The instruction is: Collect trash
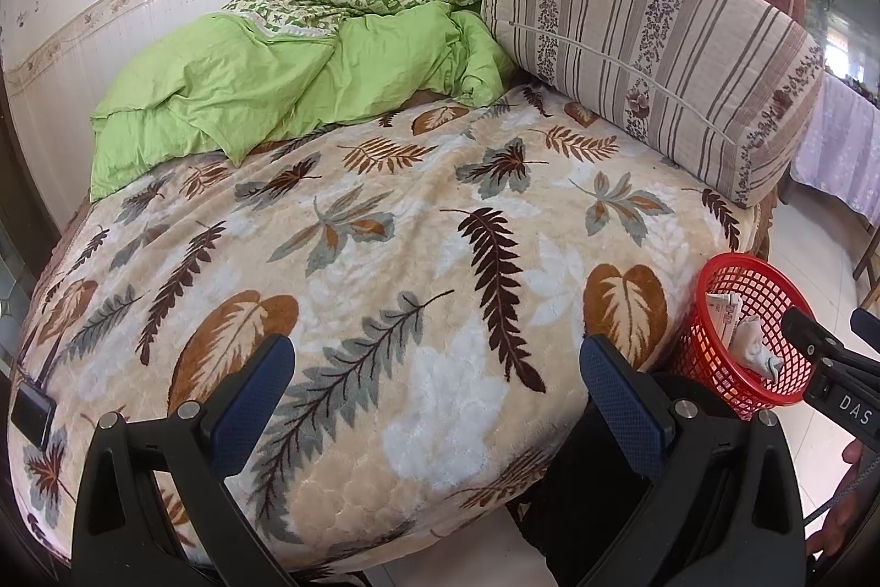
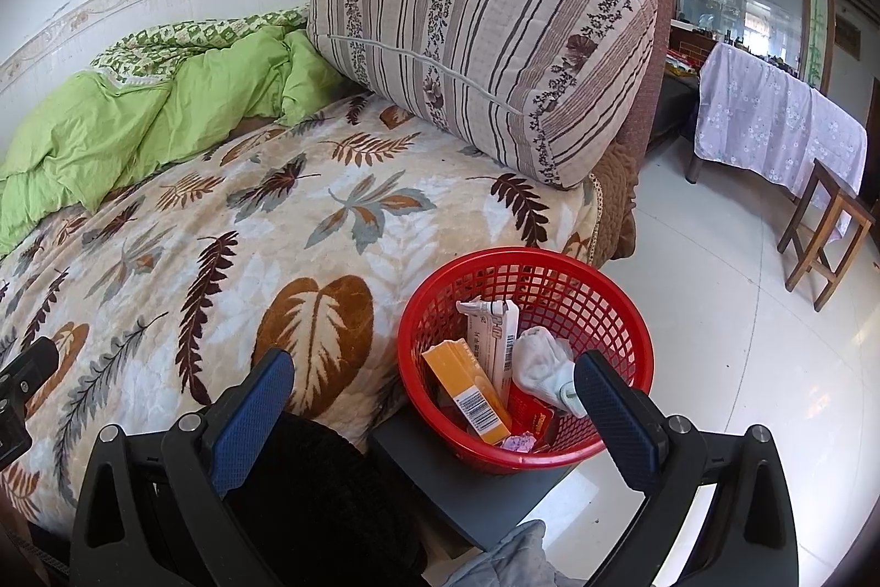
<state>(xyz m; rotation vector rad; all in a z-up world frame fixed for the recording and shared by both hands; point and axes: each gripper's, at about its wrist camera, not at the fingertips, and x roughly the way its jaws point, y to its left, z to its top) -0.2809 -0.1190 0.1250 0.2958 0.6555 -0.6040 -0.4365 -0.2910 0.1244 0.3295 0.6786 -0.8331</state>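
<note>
A red mesh basket [image 2: 550, 268] stands on a dark stand beside the bed, and shows in the left wrist view [image 1: 715, 356] too. It holds an orange box [image 2: 467, 394], a white carton [image 2: 498, 334], a crumpled white tissue [image 2: 542, 364] and a red packet [image 2: 531, 416]. My right gripper [image 2: 434, 400] is open and empty, just in front of the basket; its right finger overlaps the rim. My left gripper [image 1: 437, 394] is open and empty over the leaf-patterned blanket [image 1: 385, 257]. No trash shows on the blanket.
A green quilt [image 1: 275, 92] lies bunched at the far side of the bed. A striped bolster [image 1: 660, 53] leans at the head. A wooden stool [image 2: 825, 229] and a cloth-covered table [image 2: 770, 119] stand on the white tile floor at right.
</note>
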